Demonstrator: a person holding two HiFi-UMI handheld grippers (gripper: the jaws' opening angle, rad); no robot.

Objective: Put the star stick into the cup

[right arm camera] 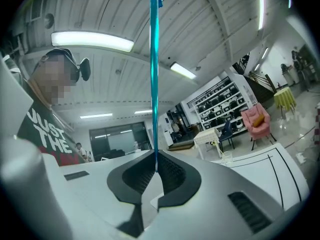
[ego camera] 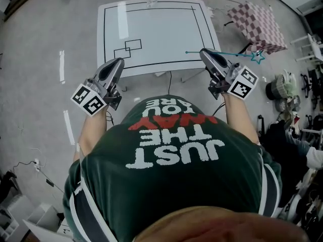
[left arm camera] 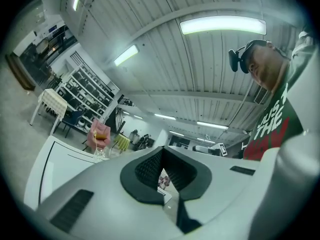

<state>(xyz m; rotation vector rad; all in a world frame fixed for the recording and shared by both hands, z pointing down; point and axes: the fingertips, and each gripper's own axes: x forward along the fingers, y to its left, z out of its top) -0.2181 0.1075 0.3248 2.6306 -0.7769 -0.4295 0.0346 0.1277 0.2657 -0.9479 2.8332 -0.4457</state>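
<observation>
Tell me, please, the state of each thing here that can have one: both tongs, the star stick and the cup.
Right tongs: shut on the star stick.
Left tongs: shut, with nothing between them.
Star stick: gripped along its shaft and held in the air, not in the cup.
Cup: upright on the white table, untouched by either tongs.

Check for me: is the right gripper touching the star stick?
Touching. The right gripper is clamped on the teal star stick; its own view shows the stick rising from between the closed pads.
</observation>
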